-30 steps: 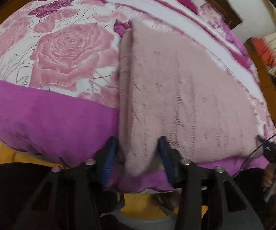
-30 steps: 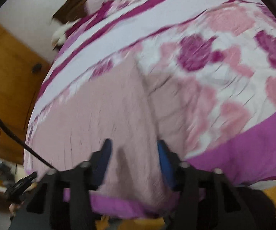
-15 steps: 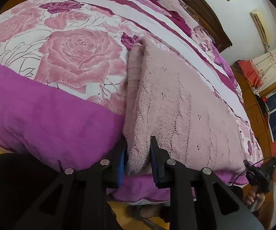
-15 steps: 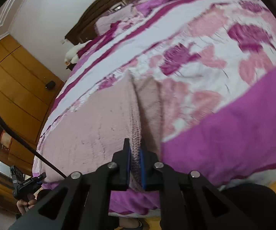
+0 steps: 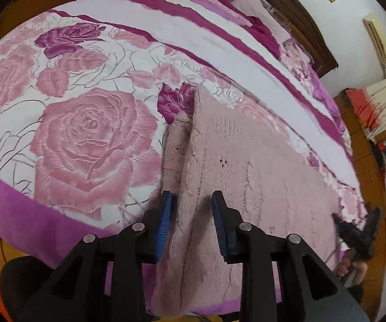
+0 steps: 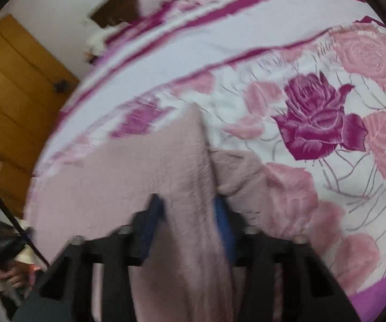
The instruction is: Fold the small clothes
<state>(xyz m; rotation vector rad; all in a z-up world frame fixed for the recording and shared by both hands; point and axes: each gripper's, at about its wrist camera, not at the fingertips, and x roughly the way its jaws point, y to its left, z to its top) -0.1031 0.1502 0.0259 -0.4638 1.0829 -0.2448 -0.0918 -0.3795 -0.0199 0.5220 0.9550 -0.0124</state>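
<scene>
**Both tongs apart, pink knit lying between the pads**

We see the left tongs (image 5: 191,201) from their own camera, angled down at the near edge of the bed. Their jaws have just been opening and now stand apart. A raised fold of the pink knit garment (image 5: 246,166) runs up between the two blue pads (image 5: 163,220). The left pad sits right at the garment's left edge. A shadowed gap shows beside the right pad, so we read no clamp here.

The right tongs (image 6: 187,204) are motion-blurred in their own view. Their jaws have also just been opening, and the pads stand apart. The garment's right-hand edge passes between them as a ridge. A smaller lobe of the same knit bulges out just right of the right pad. We cannot tell whether that pad touches the fabric.

The garment lies spread flat on the rose-print bedspread (image 5: 85,134), across the near part of the bed. Its near edge hangs a little over the purple border (image 5: 18,214). The far corners taper to a point near a dark magenta rose (image 5: 174,102).

At the right rim of the left view we see the person's hand (image 5: 354,265) holding the other tool's handle at the garment's far side. The wooden headboard (image 5: 287,8) sits at the far end of the bed, and a wooden wardrobe (image 6: 10,86) shows left in the right view.
</scene>
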